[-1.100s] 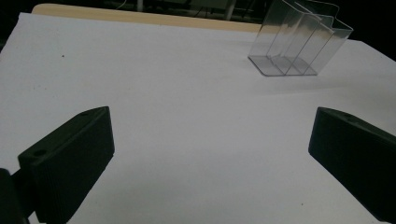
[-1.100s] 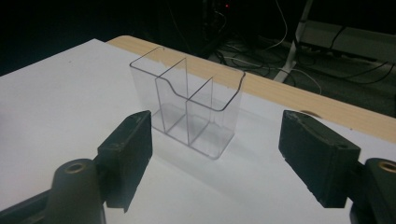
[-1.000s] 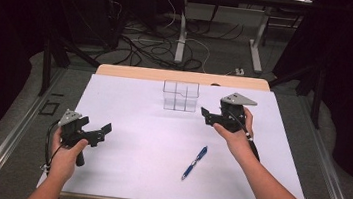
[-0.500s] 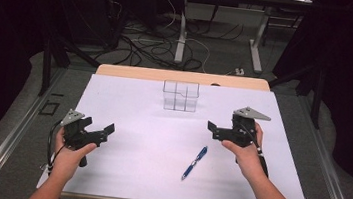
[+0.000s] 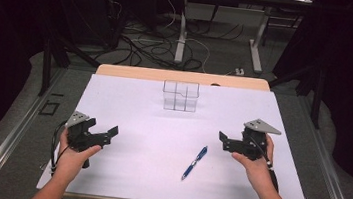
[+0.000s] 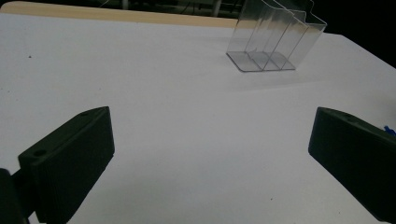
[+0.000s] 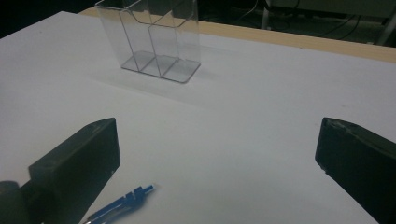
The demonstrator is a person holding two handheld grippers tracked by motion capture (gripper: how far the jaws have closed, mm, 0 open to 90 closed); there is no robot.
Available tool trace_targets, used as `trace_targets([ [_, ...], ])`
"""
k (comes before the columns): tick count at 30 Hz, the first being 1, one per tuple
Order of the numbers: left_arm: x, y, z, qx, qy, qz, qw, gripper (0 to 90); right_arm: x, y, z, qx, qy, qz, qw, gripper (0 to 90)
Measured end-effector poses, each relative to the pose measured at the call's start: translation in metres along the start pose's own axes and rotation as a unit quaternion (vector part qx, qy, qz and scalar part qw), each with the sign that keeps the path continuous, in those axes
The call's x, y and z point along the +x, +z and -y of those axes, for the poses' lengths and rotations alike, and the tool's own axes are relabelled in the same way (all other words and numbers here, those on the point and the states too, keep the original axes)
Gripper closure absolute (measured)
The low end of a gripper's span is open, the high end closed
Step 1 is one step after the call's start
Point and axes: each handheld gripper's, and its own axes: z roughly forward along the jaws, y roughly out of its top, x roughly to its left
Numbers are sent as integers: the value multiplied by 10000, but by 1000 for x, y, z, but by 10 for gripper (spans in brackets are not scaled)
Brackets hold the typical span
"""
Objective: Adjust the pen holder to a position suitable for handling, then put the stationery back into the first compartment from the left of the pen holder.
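1. High view: the right gripper (image 5: 223,139) has come down and back toward the person over the last second, dropping from near the clear holder (image 5: 180,96) to a spot just beside the blue pen (image 5: 194,162), at about 2 o'clock from it.
2. Its jaws stand wide apart and empty; in the right gripper view they frame bare tabletop, with the pen's tip (image 7: 122,203) poking in beside the left-hand jaw.
3. The left gripper (image 5: 110,133) has barely shifted, hanging over the white table (image 5: 130,175) at about 9 o'clock from the pen and well apart from it, jaws likewise spread and holding nothing.
4. The move reads as the start of a reach for the pen, probably to lift it and carry it to the holder; no grasp has yet been made.
5. The pen lies flat on the table near its front edge, slightly right of centre, slanted with one end toward 1 o'clock and the other toward 7 o'clock. It is slim, blue with a pale band near its middle, and touches neither gripper.
6. The holder, transparent and split into compartments, stands upright at 12 o'clock on the far side of the table, empty as far as the left gripper view (image 6: 275,39) lets one judge.
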Motion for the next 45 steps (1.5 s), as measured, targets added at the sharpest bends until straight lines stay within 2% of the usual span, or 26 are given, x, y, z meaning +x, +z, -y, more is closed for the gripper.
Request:
trace_targets([
  [2, 0, 0, 0, 29, 47, 16, 10000, 4, -3, -2, 3, -8, 105, 64, 9999, 0],
  [7, -3, 1, -1, 34, 96, 56, 9999, 8, -11, -5, 6, -64, 159, 248, 9995, 9],
  [10, -5, 0, -2, 32, 129, 50, 9999, 11, -16, -4, 7, -43, 166, 242, 9996, 10],
  [17, -6, -1, -3, 49, 40, -12, 10000, 40, -25, -1, 8, 244, 244, 271, 9990, 10],
  [23, -10, -1, -3, -5, -36, 20, 10000, 80, -26, -2, 7, 261, 216, 274, 9990, 9],
  [25, -11, -2, -4, 0, 15, 14, 10000, 86, -25, -2, 7, 281, 197, 284, 9990, 10],
  [32, -17, -2, -7, 5, 2, 10, 10000, 156, -23, -1, 7, 271, 126, 231, 9993, 13],
  [36, -22, -2, -11, -71, -67, 71, 9999, 164, -22, -2, 7, 275, 224, 174, 9992, 19],
  [40, -29, -1, -17, -69, -20, 150, 9999, 172, -21, -3, 6, 228, 224, 99, 9994, 29],
  [45, -41, 4, -23, -27, 175, 213, 9996, 189, -20, -2, 5, 198, 249, 96, 9994, 33],
])
